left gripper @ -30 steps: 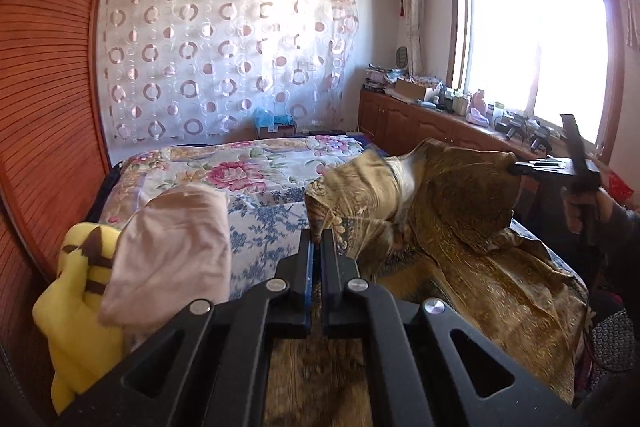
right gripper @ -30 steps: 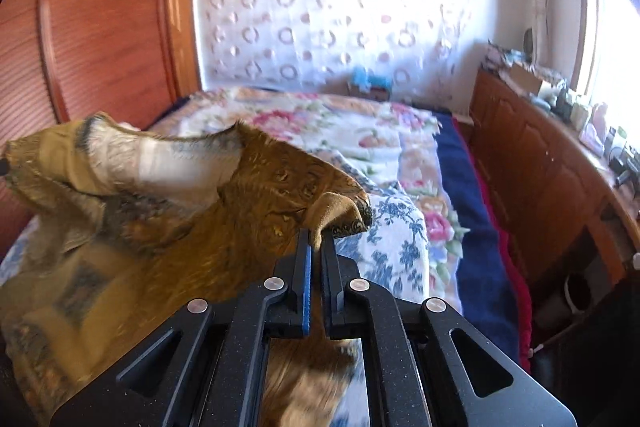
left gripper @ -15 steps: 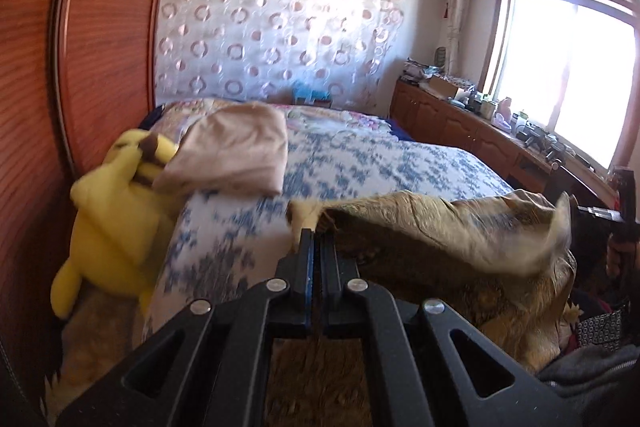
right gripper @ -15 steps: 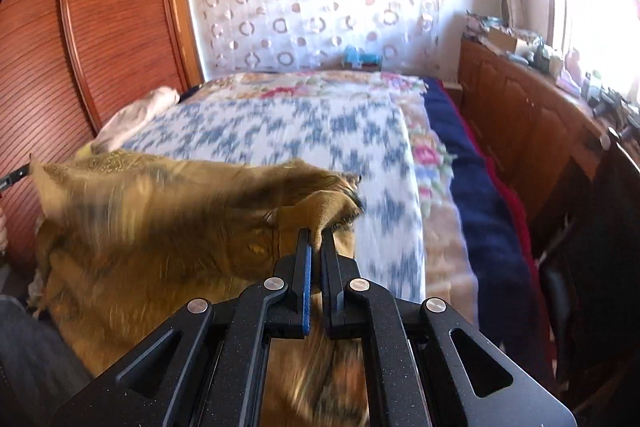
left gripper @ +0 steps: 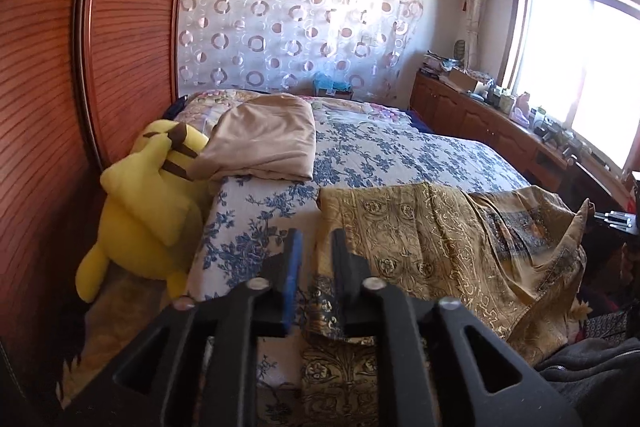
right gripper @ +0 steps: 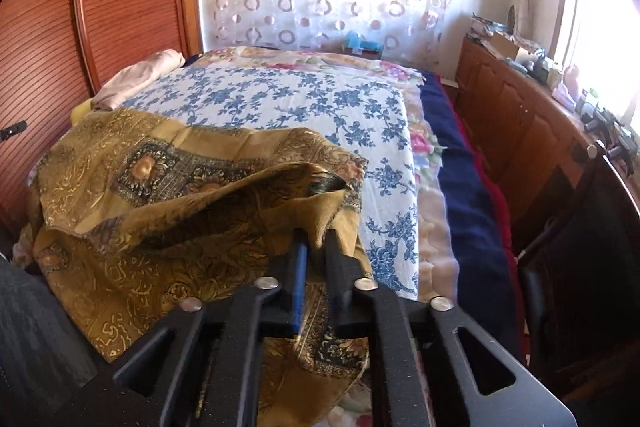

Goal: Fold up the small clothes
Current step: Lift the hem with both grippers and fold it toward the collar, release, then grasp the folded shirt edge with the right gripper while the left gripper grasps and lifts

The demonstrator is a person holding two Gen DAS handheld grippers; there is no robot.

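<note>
A gold patterned cloth (left gripper: 440, 239) lies spread over the near end of the bed; it also shows in the right wrist view (right gripper: 160, 195). My left gripper (left gripper: 316, 247) is open, its jaws parted above the cloth's left edge, holding nothing. My right gripper (right gripper: 316, 247) has its jaws slightly parted, with a raised corner of the cloth still standing between the fingertips. The right gripper's tip shows in the left wrist view (left gripper: 612, 217) at the cloth's right corner.
The bed has a blue-and-white floral cover (left gripper: 400, 155) (right gripper: 300, 99). A folded beige garment (left gripper: 260, 143) and a yellow plush toy (left gripper: 148, 195) sit at the bed's left. A wooden wardrobe (left gripper: 60, 67) stands left, a cluttered cabinet (right gripper: 520, 107) right.
Both grippers lowered the cloth from held up in the air onto the bed, then their jaws parted. The left gripper has let go of the cloth's edge.
</note>
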